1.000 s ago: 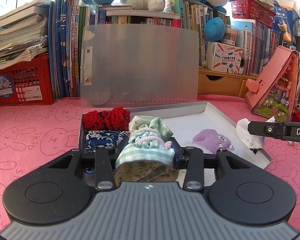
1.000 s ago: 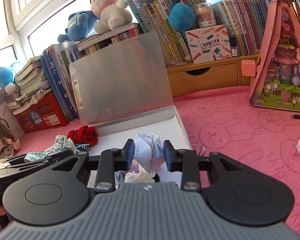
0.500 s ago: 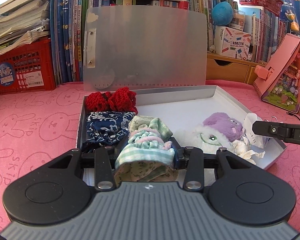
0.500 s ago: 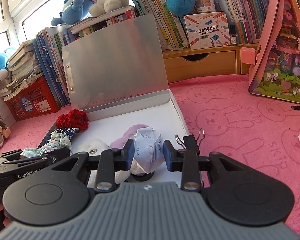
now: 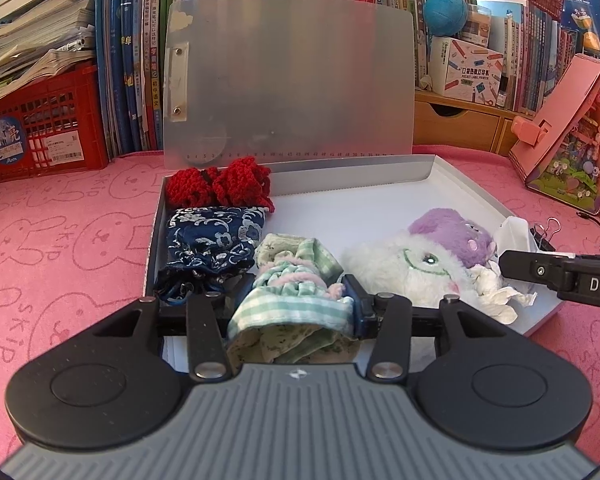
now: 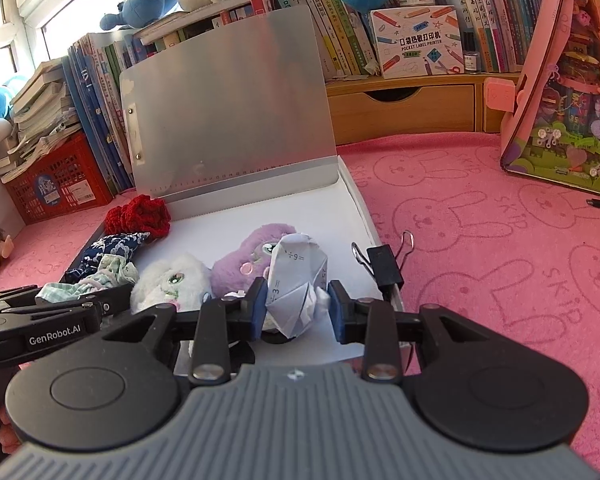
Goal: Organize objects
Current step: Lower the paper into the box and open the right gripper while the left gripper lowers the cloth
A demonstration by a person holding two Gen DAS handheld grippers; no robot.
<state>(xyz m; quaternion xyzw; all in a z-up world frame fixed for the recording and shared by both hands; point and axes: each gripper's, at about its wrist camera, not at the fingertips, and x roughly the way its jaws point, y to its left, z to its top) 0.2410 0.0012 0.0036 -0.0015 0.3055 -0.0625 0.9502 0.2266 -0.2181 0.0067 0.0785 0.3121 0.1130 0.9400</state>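
On the pink bench (image 5: 60, 240) stands one open flat case (image 5: 452, 184) with its grey lid (image 5: 292, 80) raised at the far edge. Inside the case I count one red knitted piece (image 5: 220, 186) in the far left corner, one dark blue patterned pouch (image 5: 212, 240) just in front of it along the left wall, one white plush toy (image 5: 404, 268) and one purple plush toy (image 5: 448, 232) touching each other near the right wall, and some white crumpled tissue (image 5: 496, 292) at the near right corner. One black binder clip (image 6: 384, 264) sits on the right rim of the case.

The left gripper (image 5: 296, 304) has one green checked cloth bundle (image 5: 296, 280) between its jaws. The jaws have just been opening a little, but the pads are against the cloth on both sides. The bundle is low over the near edge of the case, beside the blue pouch, and its long axis runs from the gripper toward the lid.

The right gripper (image 6: 298, 308) has narrow jaws closed on one folded paper piece (image 6: 296, 280) with printed numbers. The paper stands nearly upright, its long axis vertical, over the near right part of the case just in front of the purple toy.
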